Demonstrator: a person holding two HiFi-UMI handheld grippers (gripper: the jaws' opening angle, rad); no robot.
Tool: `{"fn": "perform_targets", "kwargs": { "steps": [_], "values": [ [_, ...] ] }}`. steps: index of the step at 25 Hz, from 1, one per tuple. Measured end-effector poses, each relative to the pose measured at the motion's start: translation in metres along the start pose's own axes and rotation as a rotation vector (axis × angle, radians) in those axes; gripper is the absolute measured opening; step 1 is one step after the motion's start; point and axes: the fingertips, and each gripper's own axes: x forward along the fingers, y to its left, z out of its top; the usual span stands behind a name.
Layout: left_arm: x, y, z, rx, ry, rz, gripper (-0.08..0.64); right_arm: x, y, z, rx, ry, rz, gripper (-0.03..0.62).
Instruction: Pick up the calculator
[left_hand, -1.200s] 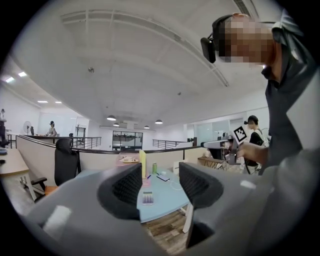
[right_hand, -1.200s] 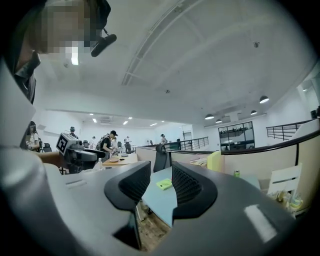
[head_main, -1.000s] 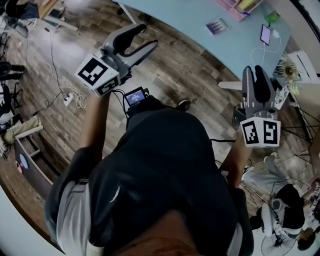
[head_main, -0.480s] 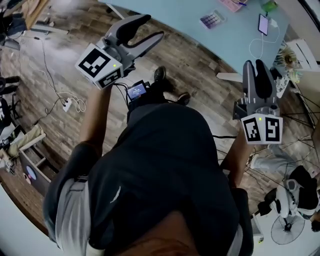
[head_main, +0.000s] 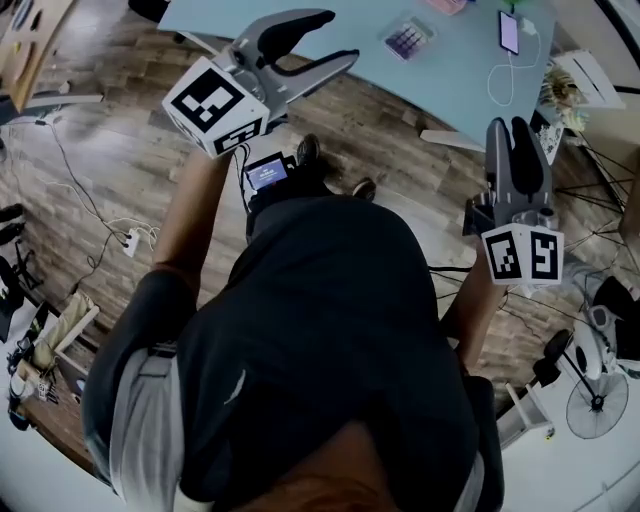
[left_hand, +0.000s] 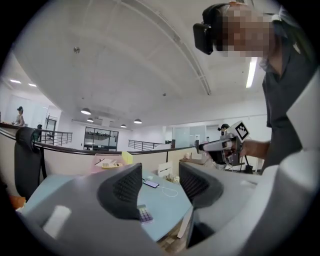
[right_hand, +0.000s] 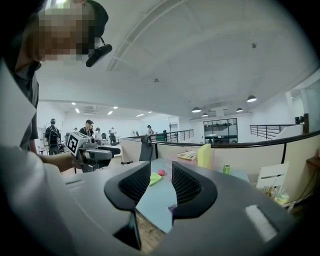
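The calculator (head_main: 407, 40), small with purple keys, lies on the light blue table (head_main: 330, 20) near its front edge. In the left gripper view only a corner of the calculator (left_hand: 145, 215) shows, behind the left jaw. My left gripper (head_main: 335, 38) is held in the air, open and empty, with its tips over the table's edge, left of the calculator. My right gripper (head_main: 508, 132) is also raised and empty, jaws a little apart, off the table's right corner. The left gripper (left_hand: 160, 187) and the right gripper (right_hand: 161, 185) each show table between their jaws.
A phone (head_main: 509, 32) on a white cable lies right of the calculator. A pink tray (left_hand: 107, 164) stands at the table's far side. A pink ball (right_hand: 161, 172) and a green can (right_hand: 227, 169) sit on the table. Cables (head_main: 120, 235) trail over the wood floor.
The person has stepped toward the table, which now shows nearer in the head view. The left gripper has risen over the table's edge. The right gripper has held its pose.
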Motion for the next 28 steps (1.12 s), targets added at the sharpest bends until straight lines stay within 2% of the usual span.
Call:
{"fn": "perform_targets", "kwargs": {
  "steps": [9, 19, 23, 28],
  "values": [
    [0.013, 0.042, -0.007, -0.015, -0.022, -0.096, 0.247, 0.038, 0.007, 0.002, -0.009, 0.026, -0.082, 0.114],
    [0.029, 0.076, -0.006, -0.010, -0.028, -0.166, 0.247, 0.078, 0.005, 0.003, -0.008, 0.032, -0.128, 0.114],
    [0.038, 0.082, -0.011, -0.016, -0.013, -0.173, 0.247, 0.090, -0.006, 0.000, 0.003, 0.036, -0.132, 0.114],
    [0.052, 0.091, -0.021, -0.034, 0.023, -0.149, 0.247, 0.113, -0.028, -0.012, 0.032, 0.030, -0.088, 0.114]
  ]
}}
